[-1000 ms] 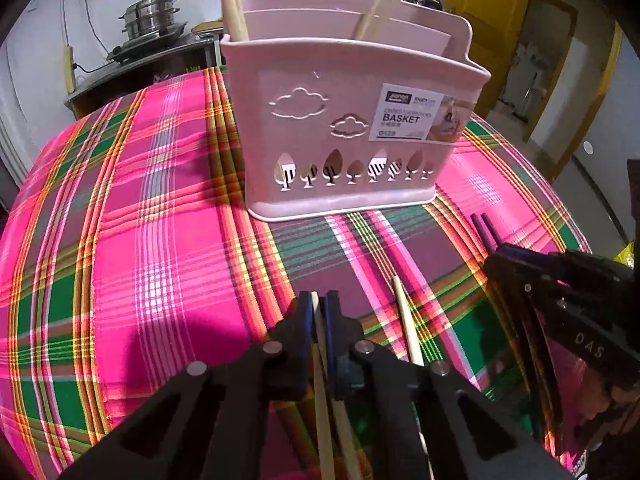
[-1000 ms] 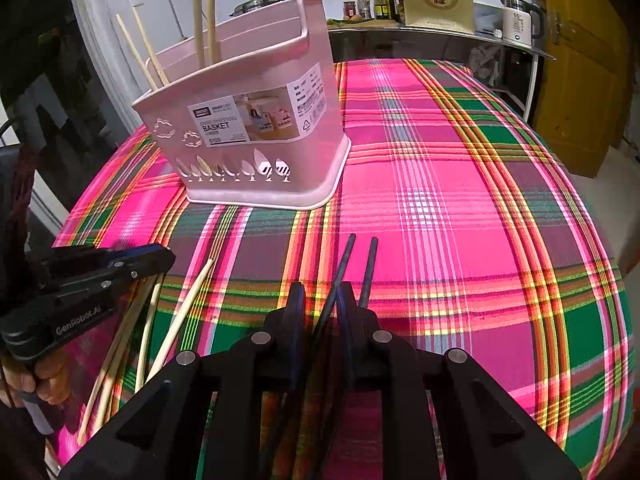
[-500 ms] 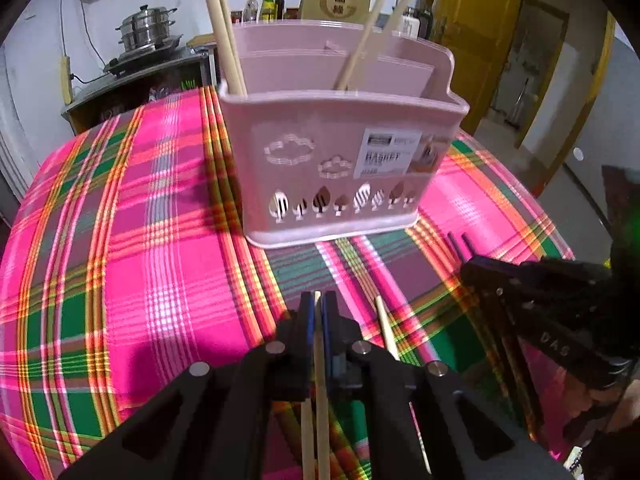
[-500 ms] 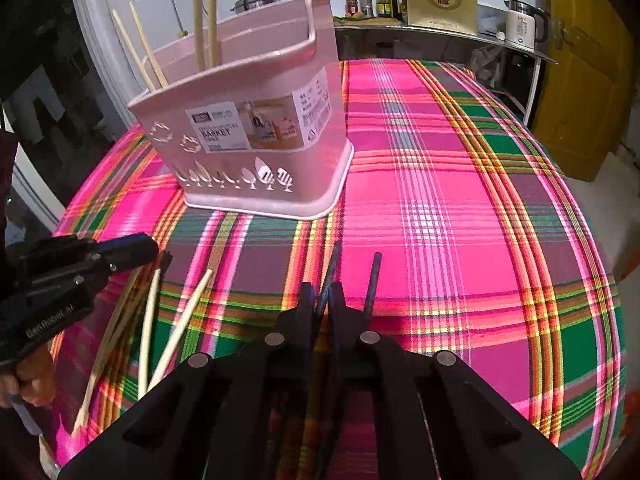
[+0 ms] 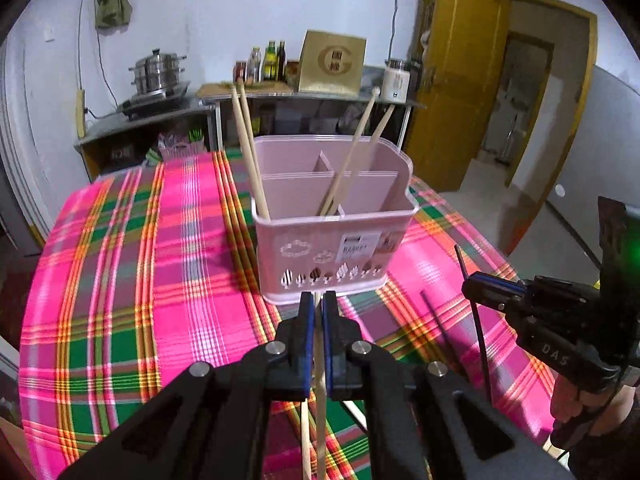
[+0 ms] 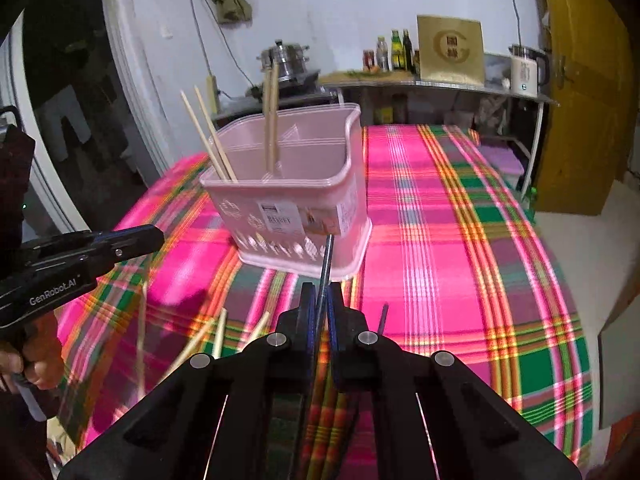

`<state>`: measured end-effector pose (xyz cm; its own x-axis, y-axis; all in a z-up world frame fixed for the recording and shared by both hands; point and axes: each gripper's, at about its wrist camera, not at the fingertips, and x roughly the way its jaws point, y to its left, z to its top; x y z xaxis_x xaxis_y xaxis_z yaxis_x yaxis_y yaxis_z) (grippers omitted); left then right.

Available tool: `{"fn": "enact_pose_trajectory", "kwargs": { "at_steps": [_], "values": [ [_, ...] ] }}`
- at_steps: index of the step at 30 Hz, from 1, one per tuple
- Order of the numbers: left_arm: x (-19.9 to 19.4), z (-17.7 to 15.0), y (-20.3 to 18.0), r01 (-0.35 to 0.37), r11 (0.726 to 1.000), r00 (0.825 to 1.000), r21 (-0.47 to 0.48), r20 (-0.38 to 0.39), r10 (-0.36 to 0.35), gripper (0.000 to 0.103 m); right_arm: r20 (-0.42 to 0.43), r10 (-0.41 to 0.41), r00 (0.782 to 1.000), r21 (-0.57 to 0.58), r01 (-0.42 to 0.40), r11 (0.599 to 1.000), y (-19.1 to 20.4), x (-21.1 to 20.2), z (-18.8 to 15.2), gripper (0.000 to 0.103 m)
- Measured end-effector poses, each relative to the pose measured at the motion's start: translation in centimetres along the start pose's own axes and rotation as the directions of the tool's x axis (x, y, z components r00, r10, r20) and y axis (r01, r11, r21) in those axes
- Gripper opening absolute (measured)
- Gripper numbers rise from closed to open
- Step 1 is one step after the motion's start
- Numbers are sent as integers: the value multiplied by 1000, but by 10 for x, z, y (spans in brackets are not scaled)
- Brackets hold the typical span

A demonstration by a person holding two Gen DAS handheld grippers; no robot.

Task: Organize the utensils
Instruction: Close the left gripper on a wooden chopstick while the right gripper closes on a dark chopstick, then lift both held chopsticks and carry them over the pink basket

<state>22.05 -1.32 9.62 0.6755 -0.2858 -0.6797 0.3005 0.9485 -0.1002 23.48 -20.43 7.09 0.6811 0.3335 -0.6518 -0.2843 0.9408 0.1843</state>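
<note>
Here both grippers (image 5: 316,304) (image 6: 322,296) apparently pinch chopsticks (image 5: 319,360) near the basket (image 5: 332,248).

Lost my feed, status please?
Left gripper shut on wooden chopstick. Right gripper shut on black chopstick. Pink basket ahead, unobstructed.

A table in pink-green plaid cloth (image 5: 120,280) carries a pink basket (image 5: 332,256) — loose chopsticks (image 6: 218,332) lie nearby.
</note>
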Motion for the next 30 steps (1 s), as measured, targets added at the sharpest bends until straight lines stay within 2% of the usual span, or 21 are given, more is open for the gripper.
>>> {"fn": "enact_pose_trajectory", "kwargs": {
  "at_steps": [13,30],
  "values": [
    [-51,11,-9,15,1000,993,20,113,-17,4,141,28,990,-38,-23,999,18,-59,18,5],
    [-75,6,-19,6,1000,988,31,155,-11,4,208,43,977,-64,-30,998,24,-88,20,5]
  ]
}}
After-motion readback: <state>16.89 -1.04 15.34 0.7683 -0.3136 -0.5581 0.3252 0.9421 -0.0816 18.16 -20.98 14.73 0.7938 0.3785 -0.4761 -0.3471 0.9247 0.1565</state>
